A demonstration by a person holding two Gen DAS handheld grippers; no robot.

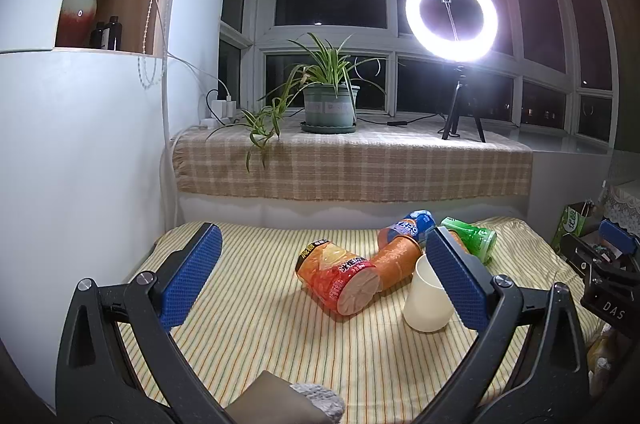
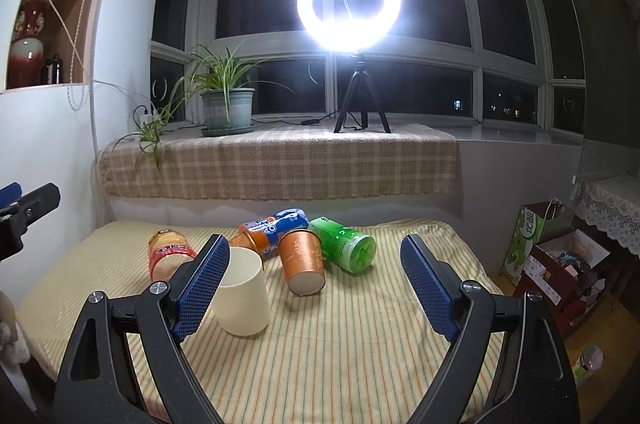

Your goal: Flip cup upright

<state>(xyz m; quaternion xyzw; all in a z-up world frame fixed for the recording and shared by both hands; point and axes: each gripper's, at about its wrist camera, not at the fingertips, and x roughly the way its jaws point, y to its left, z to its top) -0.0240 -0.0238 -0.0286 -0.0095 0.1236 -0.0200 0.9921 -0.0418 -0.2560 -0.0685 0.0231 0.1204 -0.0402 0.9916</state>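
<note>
A cream plastic cup (image 1: 427, 300) stands upright, mouth up, on the striped cloth; it also shows in the right wrist view (image 2: 243, 296). My left gripper (image 1: 320, 256) is open and empty, its right finger (image 1: 456, 284) just in front of the cup. My right gripper (image 2: 316, 272) is open and empty, its left finger (image 2: 202, 286) partly covering the cup's left side. An orange paper cup (image 2: 302, 260) lies on its side behind it, seen also in the left wrist view (image 1: 394, 262).
A red-orange snack canister (image 1: 340, 278), a blue canister (image 1: 410, 226) and a green canister (image 1: 474, 238) lie on the striped cloth (image 1: 280, 336). A potted plant (image 1: 328, 104) and a ring light (image 1: 452, 16) stand on the windowsill. Boxes (image 2: 560, 268) sit right of the bed.
</note>
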